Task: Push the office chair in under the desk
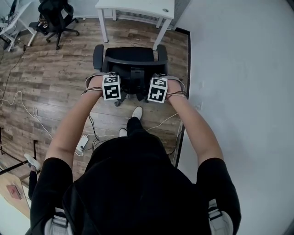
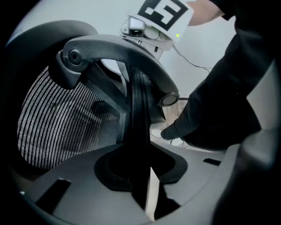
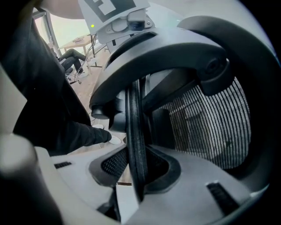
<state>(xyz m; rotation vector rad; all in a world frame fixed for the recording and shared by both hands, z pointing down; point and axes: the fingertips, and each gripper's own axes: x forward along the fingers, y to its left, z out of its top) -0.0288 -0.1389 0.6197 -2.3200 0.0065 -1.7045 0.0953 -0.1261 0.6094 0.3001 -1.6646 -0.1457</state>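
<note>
The black office chair stands on the wood floor just in front of the white desk, its mesh back toward me and its seat facing the desk. My left gripper is at the left of the backrest's top edge and my right gripper at the right. In the left gripper view the jaws are shut on the black backrest rim, beside the mesh. In the right gripper view the jaws clamp the same rim, with the mesh to the right.
A white wall runs close along the chair's right side. A second black office chair stands at the back left near another table. Cables and a power strip lie on the floor; my shoe is behind the chair's base.
</note>
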